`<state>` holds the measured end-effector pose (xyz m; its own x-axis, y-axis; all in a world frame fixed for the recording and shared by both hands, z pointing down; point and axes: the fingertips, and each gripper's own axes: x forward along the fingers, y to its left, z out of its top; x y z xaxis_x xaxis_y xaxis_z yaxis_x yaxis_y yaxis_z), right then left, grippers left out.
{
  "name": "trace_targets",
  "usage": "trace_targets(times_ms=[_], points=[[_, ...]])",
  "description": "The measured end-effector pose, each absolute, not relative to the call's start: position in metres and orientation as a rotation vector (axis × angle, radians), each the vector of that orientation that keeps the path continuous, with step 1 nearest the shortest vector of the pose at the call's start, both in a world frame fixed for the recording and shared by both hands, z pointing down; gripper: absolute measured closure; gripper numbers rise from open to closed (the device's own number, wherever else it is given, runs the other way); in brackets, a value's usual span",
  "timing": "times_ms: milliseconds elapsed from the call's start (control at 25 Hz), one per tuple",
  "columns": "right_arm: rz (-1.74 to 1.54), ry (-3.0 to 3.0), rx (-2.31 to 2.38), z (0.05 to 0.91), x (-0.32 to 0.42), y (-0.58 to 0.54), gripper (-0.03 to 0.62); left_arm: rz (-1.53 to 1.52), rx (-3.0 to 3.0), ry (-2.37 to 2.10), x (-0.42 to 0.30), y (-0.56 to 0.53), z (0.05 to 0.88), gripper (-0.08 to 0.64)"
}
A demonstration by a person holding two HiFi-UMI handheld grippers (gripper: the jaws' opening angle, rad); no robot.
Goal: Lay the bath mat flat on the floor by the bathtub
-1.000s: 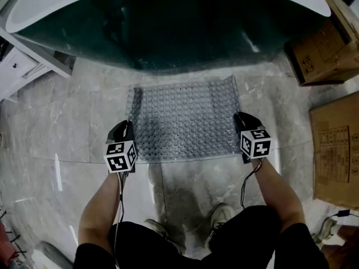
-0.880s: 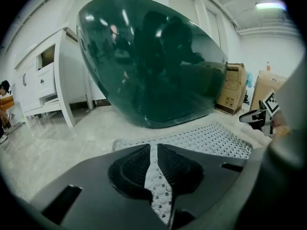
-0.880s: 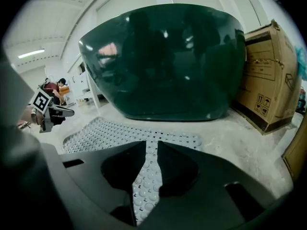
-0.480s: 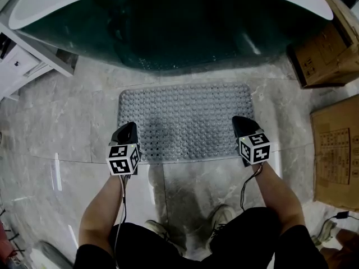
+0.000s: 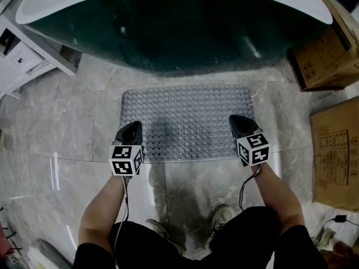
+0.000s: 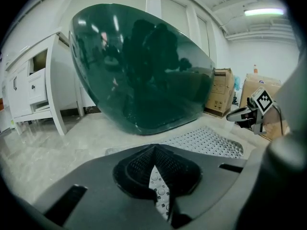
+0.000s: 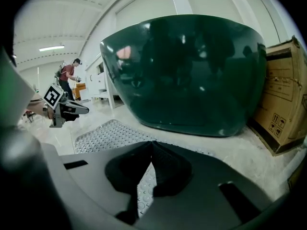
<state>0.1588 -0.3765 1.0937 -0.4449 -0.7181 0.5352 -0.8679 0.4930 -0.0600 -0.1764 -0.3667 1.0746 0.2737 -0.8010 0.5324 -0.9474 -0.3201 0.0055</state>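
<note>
The grey studded bath mat lies flat on the marble floor, right in front of the dark green bathtub. My left gripper sits low at the mat's left edge near the front corner, shut, with a strip of mat showing between its jaws. My right gripper is at the mat's right edge, also shut, with mat between its jaws. In the left gripper view the mat stretches toward the right gripper. The right gripper view shows the mat running toward the left gripper.
Cardboard boxes stand at the right, one by the tub and one nearer me. A white cabinet is at the upper left. My shoes are just behind the mat. A person stands far off.
The mat's far end, curled up at its sides a second ago, has dropped and spread flat. Both grippers moved slightly forward and lower with it.
</note>
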Motion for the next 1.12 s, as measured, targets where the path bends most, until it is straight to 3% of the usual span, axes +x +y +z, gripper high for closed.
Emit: trace_targets(times_ms=[560,1120], points=[[0.422,-2.328,1.286,1.02,0.138,-0.352,0.575,0.514,2.298,-1.564,-0.145,-0.347,0.986,0.543],[0.504,-2.33,1.204,0.796,0.109,-0.298,0.575,0.548,2.344,-1.474,-0.132,-0.287,0.754,0.543]])
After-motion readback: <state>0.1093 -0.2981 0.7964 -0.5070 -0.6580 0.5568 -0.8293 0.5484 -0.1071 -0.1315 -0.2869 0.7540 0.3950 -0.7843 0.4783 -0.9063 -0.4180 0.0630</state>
